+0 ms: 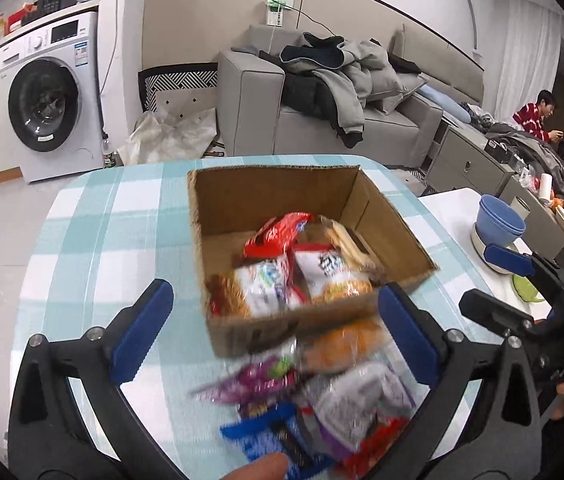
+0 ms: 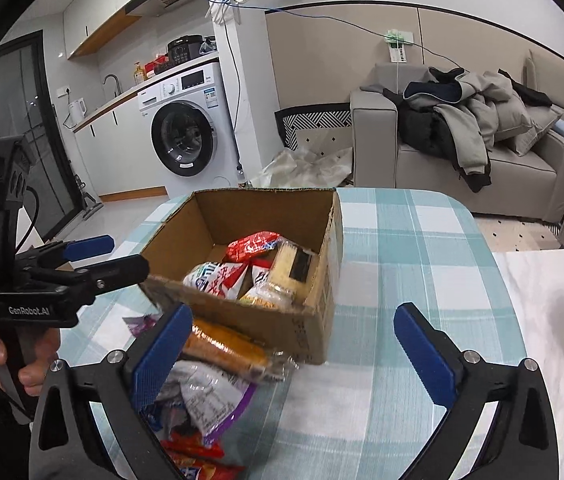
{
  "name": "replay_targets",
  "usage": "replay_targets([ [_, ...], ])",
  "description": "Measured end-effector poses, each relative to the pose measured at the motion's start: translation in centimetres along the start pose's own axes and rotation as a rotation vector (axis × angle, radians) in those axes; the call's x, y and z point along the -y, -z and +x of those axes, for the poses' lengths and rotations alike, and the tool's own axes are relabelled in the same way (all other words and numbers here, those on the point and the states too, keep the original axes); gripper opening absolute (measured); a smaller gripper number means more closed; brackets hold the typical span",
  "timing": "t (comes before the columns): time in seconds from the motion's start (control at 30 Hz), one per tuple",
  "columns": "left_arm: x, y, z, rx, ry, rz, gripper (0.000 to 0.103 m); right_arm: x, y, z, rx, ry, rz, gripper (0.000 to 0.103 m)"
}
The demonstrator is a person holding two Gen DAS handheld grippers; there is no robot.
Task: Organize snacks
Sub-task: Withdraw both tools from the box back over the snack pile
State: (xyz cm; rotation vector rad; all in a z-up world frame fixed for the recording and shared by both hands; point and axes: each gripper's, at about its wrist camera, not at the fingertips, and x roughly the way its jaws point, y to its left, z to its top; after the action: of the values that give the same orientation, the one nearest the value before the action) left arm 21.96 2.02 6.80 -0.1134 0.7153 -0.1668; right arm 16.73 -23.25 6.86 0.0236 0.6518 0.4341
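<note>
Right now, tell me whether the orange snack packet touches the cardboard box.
Cannot tell. In the right wrist view the orange snack packet lies against the front of the cardboard box, but motion blur hides any contact line. The left wrist view is blurred too.

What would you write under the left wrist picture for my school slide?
Open left gripper hovers over loose snack packets beside a cardboard box already holding snacks.
</note>
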Motion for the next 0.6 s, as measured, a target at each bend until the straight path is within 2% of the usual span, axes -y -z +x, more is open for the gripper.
replay_targets([
  [0.33, -0.3, 4.1, -5.5, 0.003, -0.033, -0.011, 0.102, -1.2, 2.9, -2.7, -0.013, -0.016, 0.001, 0.103],
  [0.6, -0.1, 8.4, -6.9, -0.024, -0.053, -0.013, 0.102, -2.3, 5.9, -3.3, -0.035, -0.025, -0.006, 0.103],
])
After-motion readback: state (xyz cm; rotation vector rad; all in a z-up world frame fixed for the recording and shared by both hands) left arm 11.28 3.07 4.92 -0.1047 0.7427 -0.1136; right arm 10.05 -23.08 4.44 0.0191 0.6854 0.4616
